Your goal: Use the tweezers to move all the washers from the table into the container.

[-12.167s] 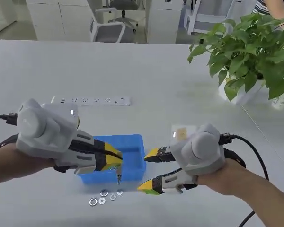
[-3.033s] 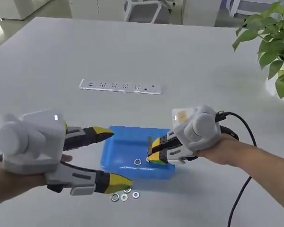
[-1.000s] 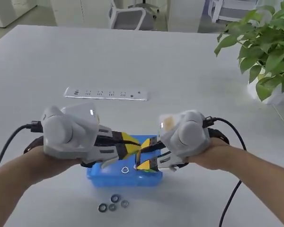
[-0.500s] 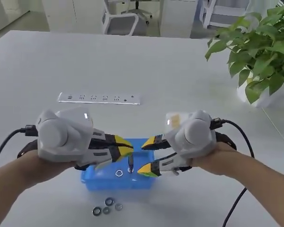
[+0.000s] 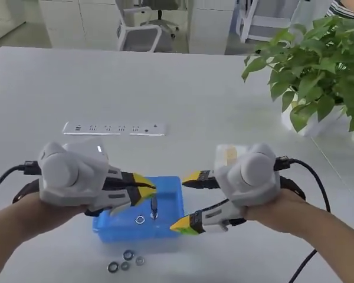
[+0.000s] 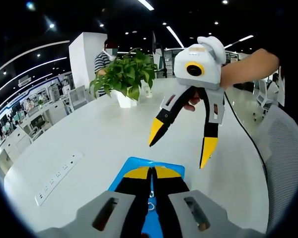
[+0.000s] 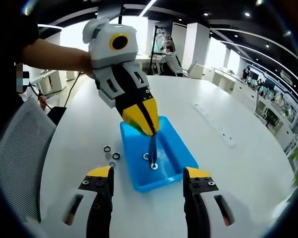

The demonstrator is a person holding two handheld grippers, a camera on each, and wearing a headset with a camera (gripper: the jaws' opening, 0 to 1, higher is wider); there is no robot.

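Note:
My left gripper [image 5: 144, 186] is shut on thin dark tweezers [image 5: 154, 207] that hang point-down into the blue container [image 5: 168, 187]. In the right gripper view the left gripper [image 7: 140, 119] holds the tweezers [image 7: 152, 148] with their tips down at the washers in the container [image 7: 150, 161]. Washers in the container [image 5: 140, 220] lie beside the tweezer tips. A small cluster of washers on the table [image 5: 125, 261] lies just in front of the container, also seen as washers on the table [image 7: 111, 154]. My right gripper [image 5: 187, 200] stands open to the right of the container, holding nothing. My right gripper [image 6: 183, 137] faces the left gripper [image 6: 150, 173].
A white power strip [image 5: 114, 128] lies further back on the white table. A potted plant [image 5: 315, 76] stands at the back right. The right gripper's cable [image 5: 321, 194] trails off to the right. Office chairs [image 5: 138, 36] stand beyond the table's far edge.
A second ago both grippers met tip to tip over the container. Now they stand apart: the right one is open and drawn back, and the tweezers hang from the left one.

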